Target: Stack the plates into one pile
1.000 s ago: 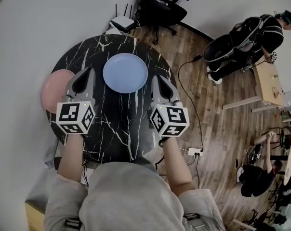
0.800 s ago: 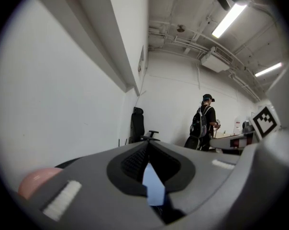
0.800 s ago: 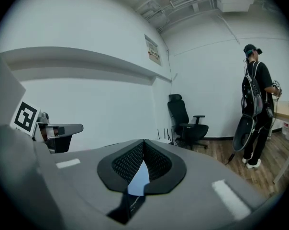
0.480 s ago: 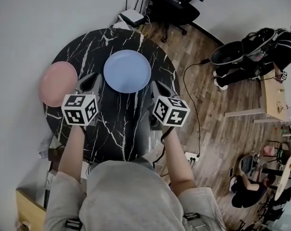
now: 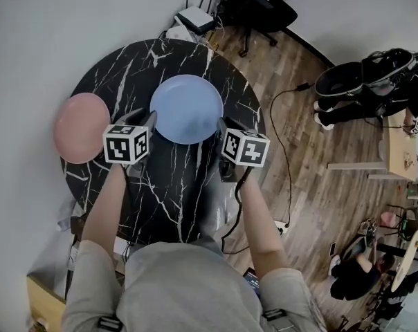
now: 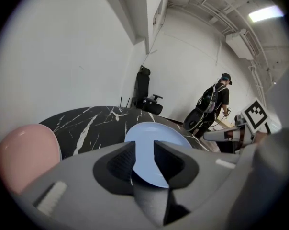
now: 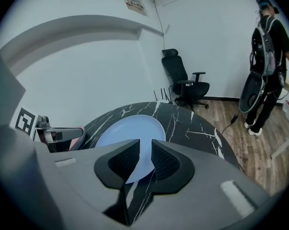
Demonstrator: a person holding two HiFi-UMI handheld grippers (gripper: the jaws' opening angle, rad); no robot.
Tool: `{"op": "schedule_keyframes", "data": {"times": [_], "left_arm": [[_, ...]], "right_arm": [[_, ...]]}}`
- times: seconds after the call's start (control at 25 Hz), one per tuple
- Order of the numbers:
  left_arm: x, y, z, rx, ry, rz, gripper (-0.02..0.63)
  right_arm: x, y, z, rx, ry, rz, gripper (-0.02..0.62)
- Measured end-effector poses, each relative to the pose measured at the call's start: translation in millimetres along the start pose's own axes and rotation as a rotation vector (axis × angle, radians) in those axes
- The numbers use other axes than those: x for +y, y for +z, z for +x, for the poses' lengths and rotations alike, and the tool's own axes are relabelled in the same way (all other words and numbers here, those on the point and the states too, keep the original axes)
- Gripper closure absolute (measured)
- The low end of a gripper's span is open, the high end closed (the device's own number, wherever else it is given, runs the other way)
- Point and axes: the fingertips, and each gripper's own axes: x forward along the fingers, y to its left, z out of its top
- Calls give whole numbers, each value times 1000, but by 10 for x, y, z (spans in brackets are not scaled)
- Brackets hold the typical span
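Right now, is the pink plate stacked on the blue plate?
No, the pink plate lies apart from the blue plate, with bare tabletop between them.

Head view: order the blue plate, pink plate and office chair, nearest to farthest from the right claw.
1. Blue plate, beside the right claw.
2. Pink plate, left edge of the table.
3. Office chair, beyond the table.

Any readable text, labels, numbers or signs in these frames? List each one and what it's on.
No text here can be read.
Left marker cube and right marker cube: black-and-white square patterns only, no letters or digits.
Wall panel, high on the wall in the right gripper view: whatever is on it is too small to read.
Blue plate and pink plate: plain, no print visible.
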Motion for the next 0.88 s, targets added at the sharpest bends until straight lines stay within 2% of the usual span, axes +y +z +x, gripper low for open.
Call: {"op": "schedule_keyframes", "data": {"times": [0.16,0.36,0.72,0.88], "left_arm": [[141,-95,260,73,16,-12,464],[288,-236,507,143,37,13,437],[331,-446,768,205,31,-5,437],[431,-515,780,223,65,0,460]], "right_arm": [[-121,-108,231,53,-28,33,525],[-273,-214,389,74,-86,78,517],[-368,-426,576,116,-132,121,517],[-376,-485,613,128,-145,114,531]]}}
